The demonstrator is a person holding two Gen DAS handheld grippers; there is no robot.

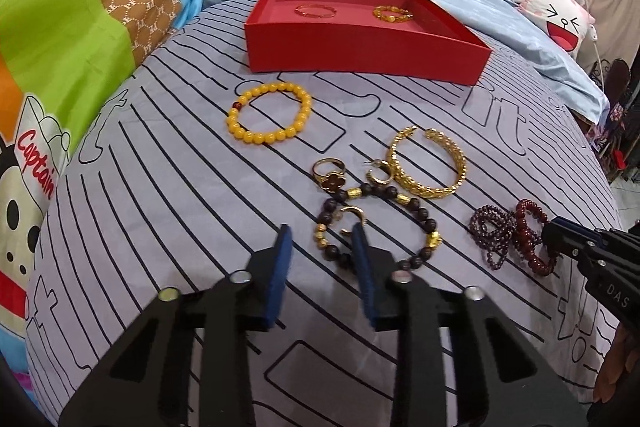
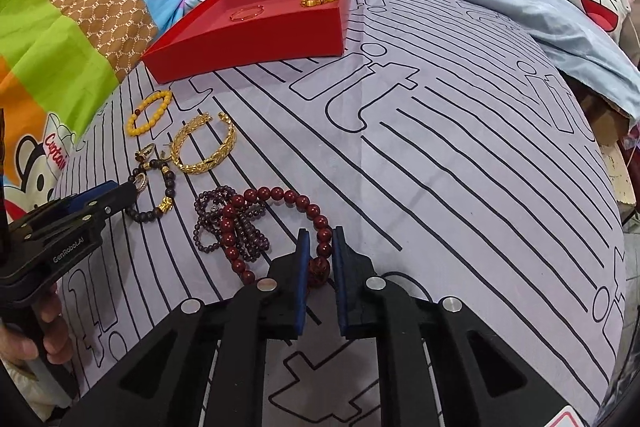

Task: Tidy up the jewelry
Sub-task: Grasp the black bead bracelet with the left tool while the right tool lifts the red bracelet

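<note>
Far left, a cartoon-print quilt (image 1: pixel 80 39) is bunched along the bed's edge, next to the striped grey sheet (image 1: pixel 180 187) w/ all the jewelry on it. The yellow bead bracelet (image 1: pixel 269 114) lies in front of the red box (image 1: pixel 360 51), which sits toward the back and already has a thin gold bangle (image 1: pixel 315 11) and an amber bead bracelet (image 1: pixel 392 14) inside, apart from each other. The left gripper (image 1: pixel 320 247) hangs over the dark bead bracelet (image 1: pixel 376 223) — fingers partly open, nothing between the pads; its right finger covers part of a small gold hoop earring (image 1: pixel 352 213) (touching or not, can't tell). Just behind: a flower ring (image 1: pixel 330 173), a 2nd hoop earring (image 1: pixel 378 173), then the wide gold cuff (image 1: pixel 428 163). Further right, a tangle of purple beads (image 2: pixel 216 223) overlaps the red bead bracelet (image 2: pixel 280 223). The right gripper (image 2: pixel 320 247) is down on that one — fingers nearly closed, pinching the red beads near the big carved bead.
</note>
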